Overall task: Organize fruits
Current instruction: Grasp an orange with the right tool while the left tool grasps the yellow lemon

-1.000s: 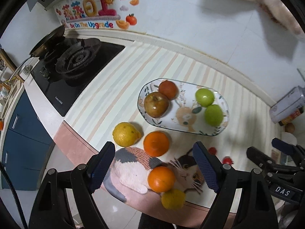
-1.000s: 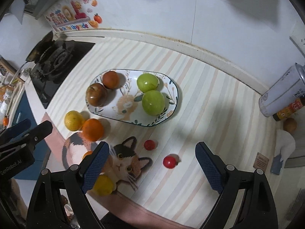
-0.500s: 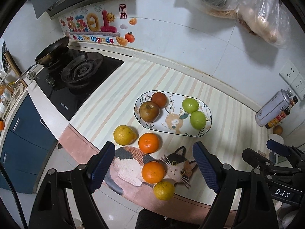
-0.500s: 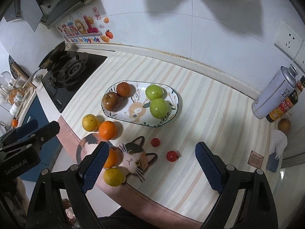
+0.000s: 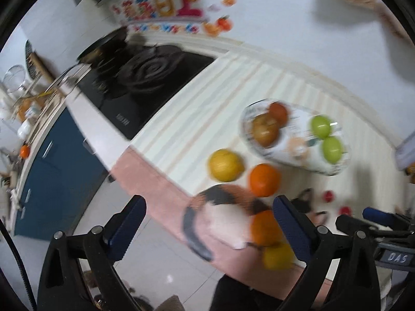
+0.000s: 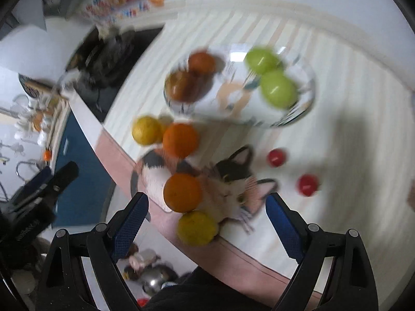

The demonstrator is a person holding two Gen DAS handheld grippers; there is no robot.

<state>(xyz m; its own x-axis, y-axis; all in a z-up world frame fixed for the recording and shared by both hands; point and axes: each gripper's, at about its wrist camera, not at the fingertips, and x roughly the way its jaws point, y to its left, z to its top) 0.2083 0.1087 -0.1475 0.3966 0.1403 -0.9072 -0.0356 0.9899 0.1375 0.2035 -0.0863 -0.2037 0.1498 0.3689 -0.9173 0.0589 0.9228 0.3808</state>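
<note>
At the near edge of the surface (image 6: 350,134), four citrus fruits lie loose on the cat mat (image 6: 228,189); the lowest yellow one (image 6: 198,228) sits almost at the rim. The plate (image 6: 308,98) already carries two green fruits and two brownish ones. The right gripper (image 6: 206,219) is held above the orange (image 6: 182,192), jaws wide apart and empty. The left gripper (image 5: 208,224) is also empty, and its jaws are opening. Both views are blurred by motion. If a jaw is lowered carelessly, the yellow fruit may be pushed over the edge to the floor. The two small red fruits (image 6: 307,184) could be rolled away too.
</note>
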